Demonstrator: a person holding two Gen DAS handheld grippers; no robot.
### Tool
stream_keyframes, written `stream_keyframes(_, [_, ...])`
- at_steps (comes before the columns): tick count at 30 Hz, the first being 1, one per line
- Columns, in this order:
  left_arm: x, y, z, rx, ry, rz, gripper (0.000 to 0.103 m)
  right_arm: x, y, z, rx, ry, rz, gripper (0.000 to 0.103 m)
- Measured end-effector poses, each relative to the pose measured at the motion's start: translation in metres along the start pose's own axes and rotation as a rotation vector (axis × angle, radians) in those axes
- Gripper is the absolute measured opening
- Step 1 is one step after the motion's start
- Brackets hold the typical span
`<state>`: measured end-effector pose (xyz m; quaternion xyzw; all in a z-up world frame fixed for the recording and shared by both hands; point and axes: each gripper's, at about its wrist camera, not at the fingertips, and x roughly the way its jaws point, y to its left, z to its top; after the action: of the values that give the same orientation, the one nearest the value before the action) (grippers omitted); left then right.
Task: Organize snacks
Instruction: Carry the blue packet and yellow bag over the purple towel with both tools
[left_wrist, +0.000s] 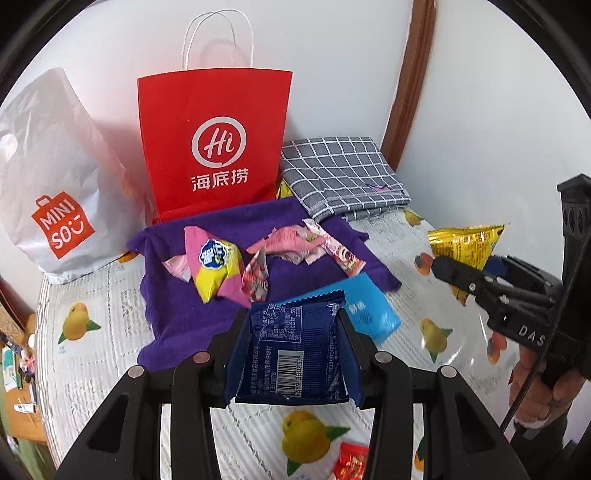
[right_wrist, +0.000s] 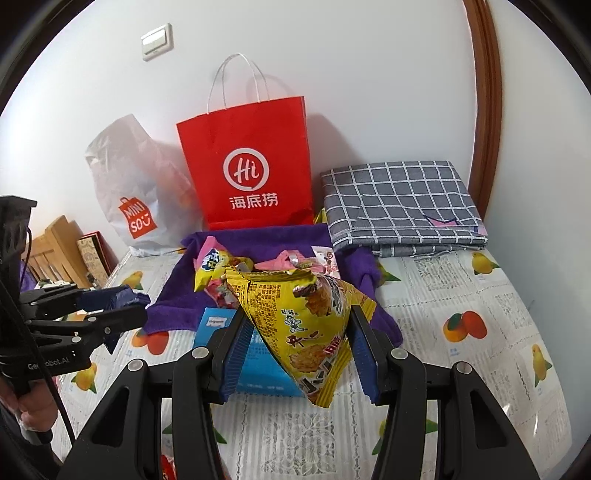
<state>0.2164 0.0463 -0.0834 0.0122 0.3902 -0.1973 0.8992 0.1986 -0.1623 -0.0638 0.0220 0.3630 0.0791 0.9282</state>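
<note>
My left gripper (left_wrist: 293, 325) is shut on a dark blue snack packet (left_wrist: 291, 350) held above the table; the same gripper shows in the right wrist view (right_wrist: 114, 306). My right gripper (right_wrist: 295, 332) is shut on a yellow snack packet (right_wrist: 310, 321), also seen in the left wrist view (left_wrist: 465, 243). A purple towel (left_wrist: 229, 229) carries a pink-and-yellow packet (left_wrist: 214, 266) and several pink wrappers (left_wrist: 295, 243). A light blue packet (left_wrist: 373, 314) lies at the towel's front edge. A red paper bag (left_wrist: 214, 144) stands behind the towel.
A white Miniso plastic bag (left_wrist: 55, 192) sits at the back left. A folded grey checked cloth (left_wrist: 343, 173) lies at the back right by the wall. A small red packet (left_wrist: 351, 461) lies near the front. The fruit-print tablecloth (left_wrist: 92, 332) covers the table.
</note>
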Motion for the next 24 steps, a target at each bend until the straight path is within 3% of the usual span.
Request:
stream_keyframes(10, [0.015, 0.011, 0.033, -0.038, -0.021, -0.011, 0.042, 0.029, 0.0, 0.024, 0.018, 0.026, 0.027, 0.051])
stream_keyframes(24, [0.046, 0.047, 0.072, -0.111, -0.027, 0.034, 0.042, 0.066, 0.017, 0.071, -0.056, 0.007, 0.078, 0.051])
